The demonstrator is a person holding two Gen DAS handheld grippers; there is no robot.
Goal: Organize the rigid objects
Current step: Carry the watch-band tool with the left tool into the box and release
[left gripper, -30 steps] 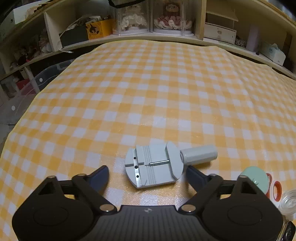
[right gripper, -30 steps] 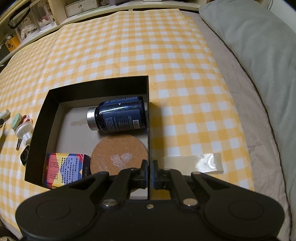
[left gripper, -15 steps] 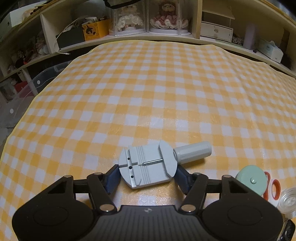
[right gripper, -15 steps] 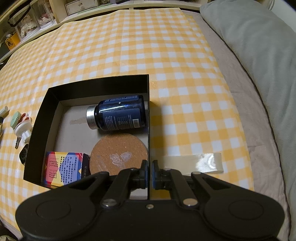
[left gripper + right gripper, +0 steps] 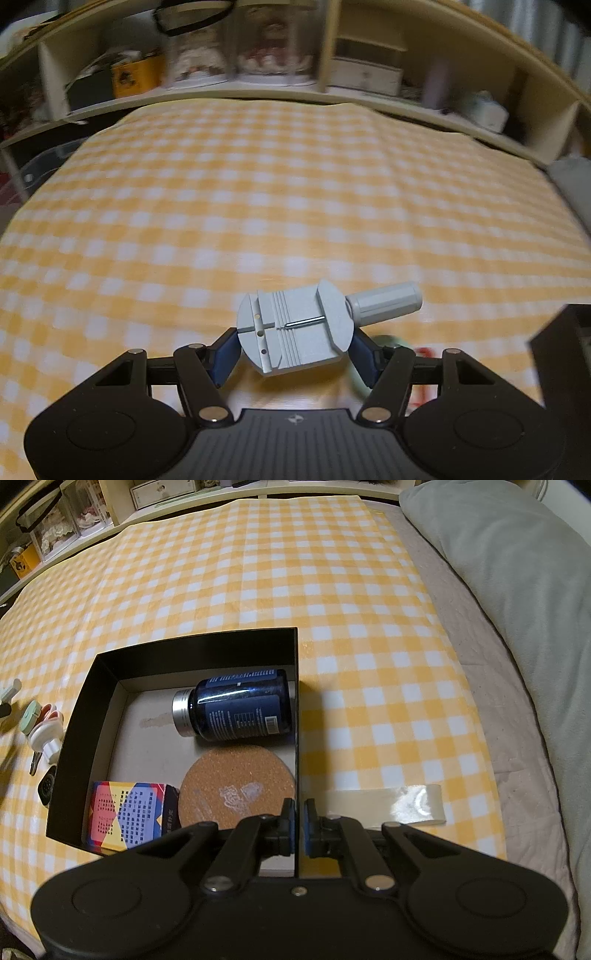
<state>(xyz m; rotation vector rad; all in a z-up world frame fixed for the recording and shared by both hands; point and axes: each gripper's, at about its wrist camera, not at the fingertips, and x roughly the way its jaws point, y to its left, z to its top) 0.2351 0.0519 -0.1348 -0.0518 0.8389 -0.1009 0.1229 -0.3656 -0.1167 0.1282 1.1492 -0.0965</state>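
Note:
My left gripper (image 5: 293,350) is shut on a grey watch-band link remover tool (image 5: 295,328) with a round handle to its right, and holds it lifted above the yellow checked cloth. My right gripper (image 5: 299,821) is shut on the right wall of a black open box (image 5: 296,701). Inside the box lie a dark blue bottle (image 5: 236,709) on its side, a round cork coaster (image 5: 236,786) and a colourful small carton (image 5: 129,816). The box edge (image 5: 565,354) also shows at the right of the left wrist view.
Left of the box lie a mint round item (image 5: 29,716), a white cap (image 5: 44,734), a key (image 5: 35,764) and a black fob (image 5: 46,786). A strip of clear tape (image 5: 399,805) lies right of the box. A grey pillow (image 5: 517,572) lies at right. Shelves (image 5: 258,74) stand behind.
My left gripper closed on the grey tool and lifted it off the cloth, moving right toward the black box. The right gripper stayed shut on the box wall.

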